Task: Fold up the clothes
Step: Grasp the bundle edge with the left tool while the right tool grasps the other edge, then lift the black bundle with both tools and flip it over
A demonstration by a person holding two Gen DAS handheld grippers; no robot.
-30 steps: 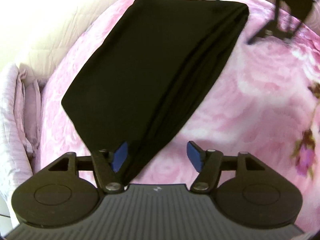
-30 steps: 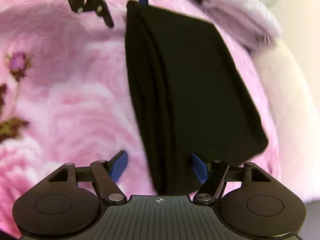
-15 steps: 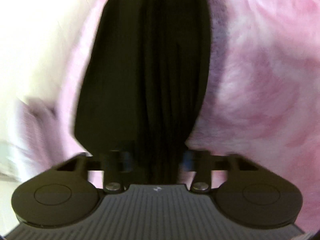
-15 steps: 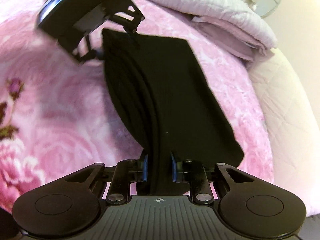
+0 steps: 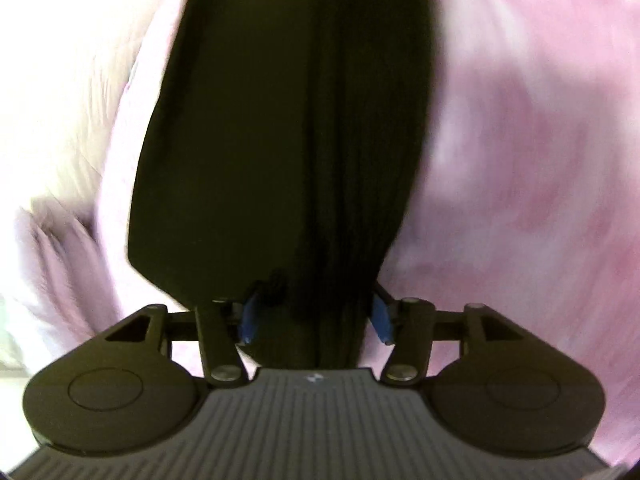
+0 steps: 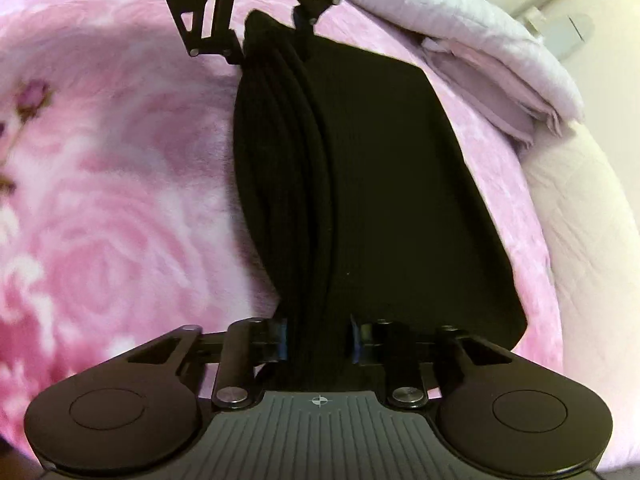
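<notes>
A black garment (image 5: 280,140), folded into a long panel, lies on a pink floral blanket (image 5: 520,160). Its thick layered edge runs between the blue pads of my left gripper (image 5: 314,318). Those jaws are opening a little, and the bunched cloth still fills the gap and touches both pads. In the right wrist view the same garment (image 6: 380,200) stretches away from my right gripper (image 6: 318,344), which is shut on the near end of that layered edge. The left gripper (image 6: 272,44) shows at the far end, its fingers around the raised bundle.
The pink blanket (image 6: 100,240) spreads wide to the left of the garment. A folded lilac quilt (image 6: 480,52) lies along the far right. A cream quilted surface (image 6: 580,240) borders the blanket on the right, and shows blurred (image 5: 60,100) in the left wrist view.
Both grippers stood open beside the garment's edge a second ago; now each has closed around the layered edge. The left view has swung so the garment runs straight ahead.
</notes>
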